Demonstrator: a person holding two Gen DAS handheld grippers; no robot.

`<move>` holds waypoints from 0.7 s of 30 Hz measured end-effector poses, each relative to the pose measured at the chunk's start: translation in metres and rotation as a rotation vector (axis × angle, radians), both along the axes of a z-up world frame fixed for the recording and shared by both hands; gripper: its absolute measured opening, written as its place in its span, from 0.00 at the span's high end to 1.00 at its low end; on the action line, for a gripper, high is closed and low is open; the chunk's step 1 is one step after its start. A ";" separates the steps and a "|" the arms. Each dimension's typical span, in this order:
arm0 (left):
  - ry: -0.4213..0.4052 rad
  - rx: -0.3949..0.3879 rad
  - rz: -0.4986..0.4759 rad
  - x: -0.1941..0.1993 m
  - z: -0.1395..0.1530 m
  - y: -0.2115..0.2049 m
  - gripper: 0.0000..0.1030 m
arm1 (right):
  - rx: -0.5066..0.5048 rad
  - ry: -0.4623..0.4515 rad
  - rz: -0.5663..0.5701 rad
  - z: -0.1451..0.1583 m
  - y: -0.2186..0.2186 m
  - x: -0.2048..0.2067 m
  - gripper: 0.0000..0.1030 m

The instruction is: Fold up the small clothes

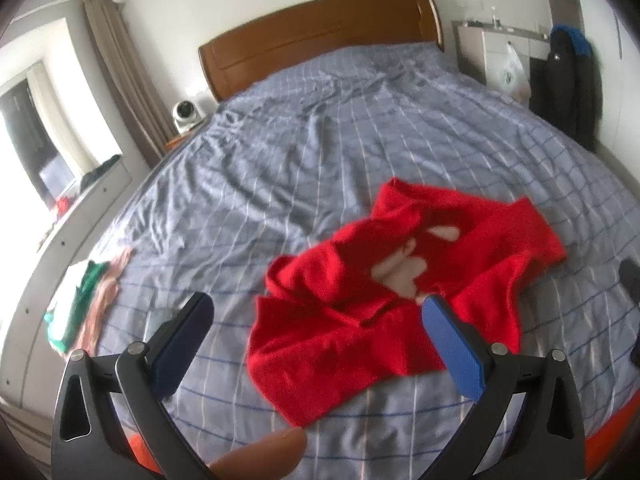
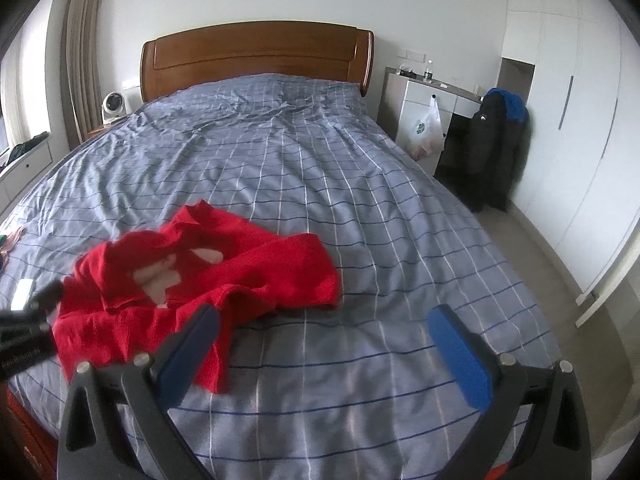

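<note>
A crumpled red knit garment with a pale printed motif [image 1: 384, 280] lies unfolded on the grey-blue checked bed cover [image 1: 280, 152], toward the foot of the bed, its long axis running on a diagonal from the near left to the far right in the left wrist view. It sits directly ahead of the left gripper [image 1: 316, 316], whose jaws stand wide apart and hold nothing; the right-hand blue pad overlaps the cloth's near edge in the picture, though contact cannot be confirmed. The right gripper [image 2: 324, 328] is likewise spread and empty, with the garment off to its left and only its left-hand pad over the near hem; bare cover lies between its jaws. By this reading the left gripper is the nearer and better aligned for a first grasp. Both tools hover low over the bed, pointed toward the wooden headboard [image 2: 256, 56]. A small heap of green, white and pink clothes [image 1: 84, 304] rests at the bed's left edge, well apart.
</note>
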State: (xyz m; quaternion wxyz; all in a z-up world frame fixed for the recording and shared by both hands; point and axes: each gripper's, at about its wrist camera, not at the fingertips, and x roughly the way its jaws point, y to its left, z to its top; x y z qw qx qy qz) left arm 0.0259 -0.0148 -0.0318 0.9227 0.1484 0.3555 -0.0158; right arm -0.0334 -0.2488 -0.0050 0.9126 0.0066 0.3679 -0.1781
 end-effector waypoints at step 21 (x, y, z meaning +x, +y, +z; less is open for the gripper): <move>0.461 -0.220 0.162 0.008 -0.161 0.129 0.00 | 0.423 0.024 0.351 -0.111 -0.021 0.018 0.00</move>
